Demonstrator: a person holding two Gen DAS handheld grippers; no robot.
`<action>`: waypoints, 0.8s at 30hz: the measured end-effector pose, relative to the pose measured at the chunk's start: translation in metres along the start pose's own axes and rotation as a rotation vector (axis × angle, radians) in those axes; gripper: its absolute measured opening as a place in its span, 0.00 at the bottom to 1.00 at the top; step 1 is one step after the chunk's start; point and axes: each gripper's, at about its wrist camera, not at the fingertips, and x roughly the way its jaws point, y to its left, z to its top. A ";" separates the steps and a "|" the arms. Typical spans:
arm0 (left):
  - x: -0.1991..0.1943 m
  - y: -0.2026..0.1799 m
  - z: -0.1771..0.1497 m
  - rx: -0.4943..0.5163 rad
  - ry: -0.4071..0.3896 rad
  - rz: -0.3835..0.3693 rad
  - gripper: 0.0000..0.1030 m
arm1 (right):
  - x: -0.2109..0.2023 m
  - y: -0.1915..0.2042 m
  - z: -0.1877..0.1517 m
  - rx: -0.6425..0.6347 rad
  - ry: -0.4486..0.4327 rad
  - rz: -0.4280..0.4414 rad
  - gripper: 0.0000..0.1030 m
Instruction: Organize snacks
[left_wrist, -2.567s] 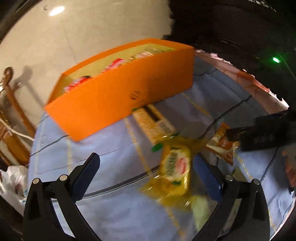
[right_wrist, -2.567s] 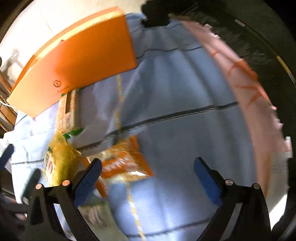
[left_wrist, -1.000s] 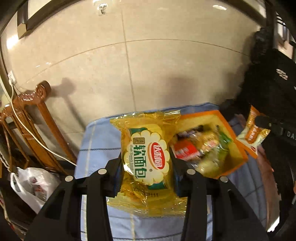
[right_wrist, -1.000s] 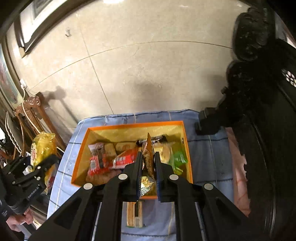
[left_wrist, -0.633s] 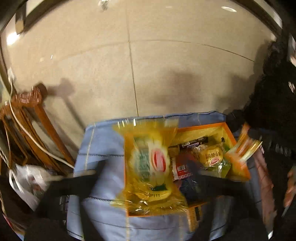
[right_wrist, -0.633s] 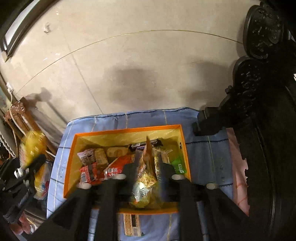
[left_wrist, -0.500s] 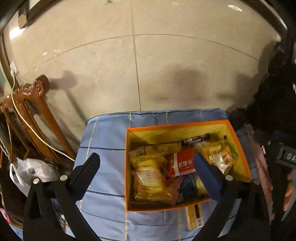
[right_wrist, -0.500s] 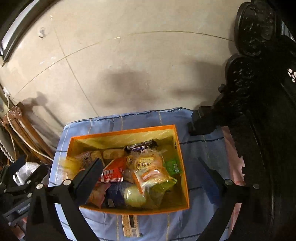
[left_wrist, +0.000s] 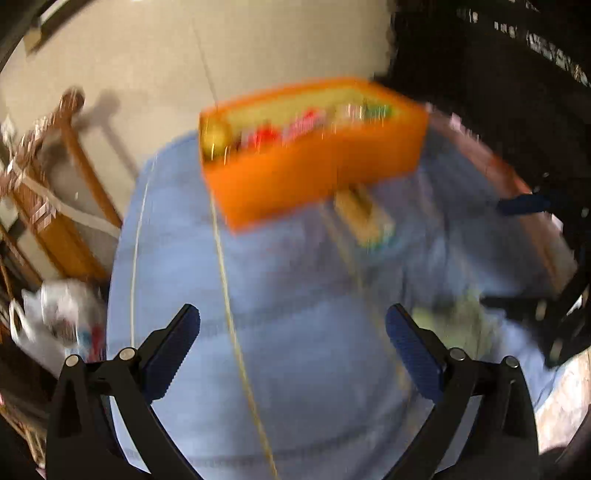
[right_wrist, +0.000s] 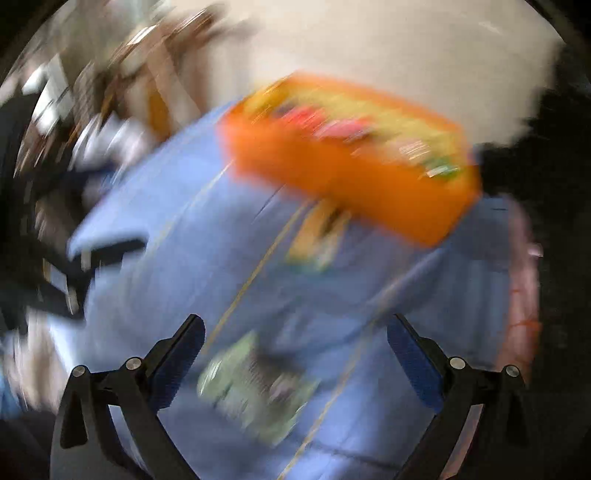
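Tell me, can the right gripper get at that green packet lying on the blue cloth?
Probably yes. The right gripper is open and empty, and the green packet lies flat on the blue cloth just ahead of its fingers, nothing between, though blur hides detail.

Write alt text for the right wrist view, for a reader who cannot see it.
Motion-blurred fisheye view: the right gripper, fingers spread wide and holding nothing, is above a blue tablecloth. A greenish snack packet lies between the fingers; farther off sits an orange box filled with snacks, a yellowish packet lying on the cloth before it.
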 end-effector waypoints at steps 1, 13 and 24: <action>0.002 0.002 -0.013 0.002 0.016 0.016 0.96 | 0.016 0.014 -0.008 -0.109 0.027 -0.023 0.96; 0.018 0.049 -0.034 -0.072 0.078 0.116 0.96 | 0.088 0.016 -0.028 -0.152 0.245 0.007 0.95; 0.128 -0.062 0.089 -0.017 0.096 -0.044 0.96 | 0.075 -0.032 -0.088 0.578 0.132 -0.209 0.97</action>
